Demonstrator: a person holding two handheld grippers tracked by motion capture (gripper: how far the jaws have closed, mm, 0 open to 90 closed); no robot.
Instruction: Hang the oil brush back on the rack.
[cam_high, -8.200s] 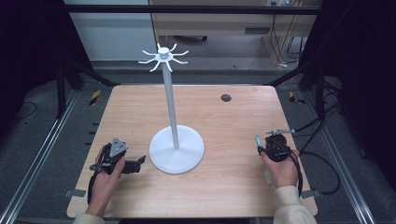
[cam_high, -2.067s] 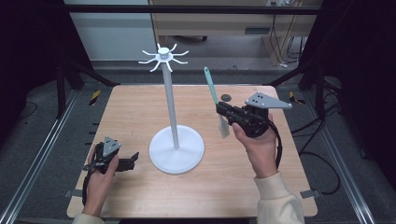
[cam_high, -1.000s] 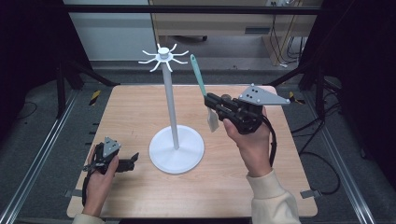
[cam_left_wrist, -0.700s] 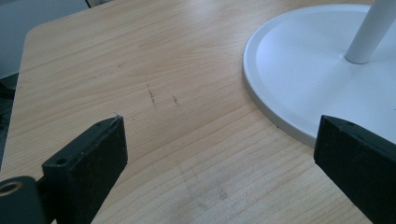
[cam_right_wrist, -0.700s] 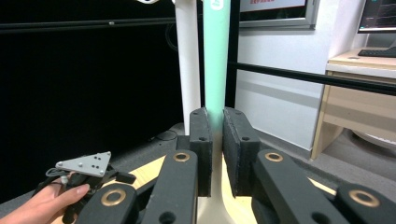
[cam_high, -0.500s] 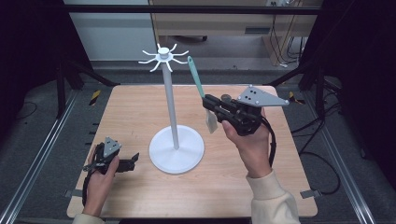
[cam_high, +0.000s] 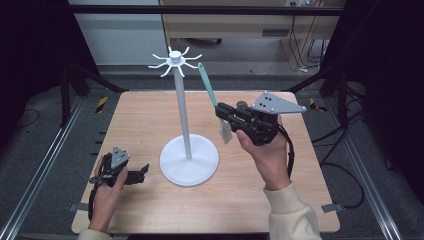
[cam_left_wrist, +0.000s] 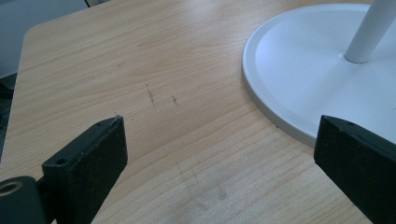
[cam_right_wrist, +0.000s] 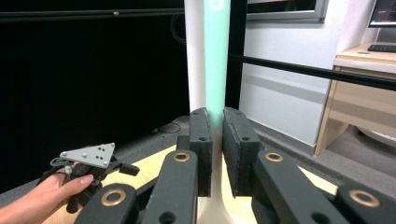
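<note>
Right hand-held gripper (cam_high: 223, 111): jaws closed narrow on the mint-green flat handle of a small spatula (cam_high: 207, 87). In the right gripper view the two black pads clamp the handle (cam_right_wrist: 216, 60) from both sides, low on its length. In the high view the pale blade end (cam_high: 225, 132) hangs below the jaws and the handle rises up and to the left, its tip near the top of the stand. The low grip leaves the upper handle free, presumably so that the end can be brought to a hook.

The spatula is off the surface, in the air just right of the white metal stand with a thin upright pole (cam_high: 182, 115) and a crown of small radiating hooks (cam_high: 174, 60). The handle tip sits close beside the rightmost hooks, apart from them; whether it has a hanging hole cannot be told. Judged step: hanging the spatula on a hook, not yet done.

Left hand-held gripper (cam_high: 135, 175): jaws wide apart, nothing between them. It rests on the light wooden surface (cam_high: 140, 120) just left of the stand's round white base (cam_high: 189, 165), whose rim shows in the left gripper view (cam_left_wrist: 261, 100). It appears parked, near enough to steady the base if the stand tips.

Risk judged: a nudge to the pole could rock the stand.
</note>
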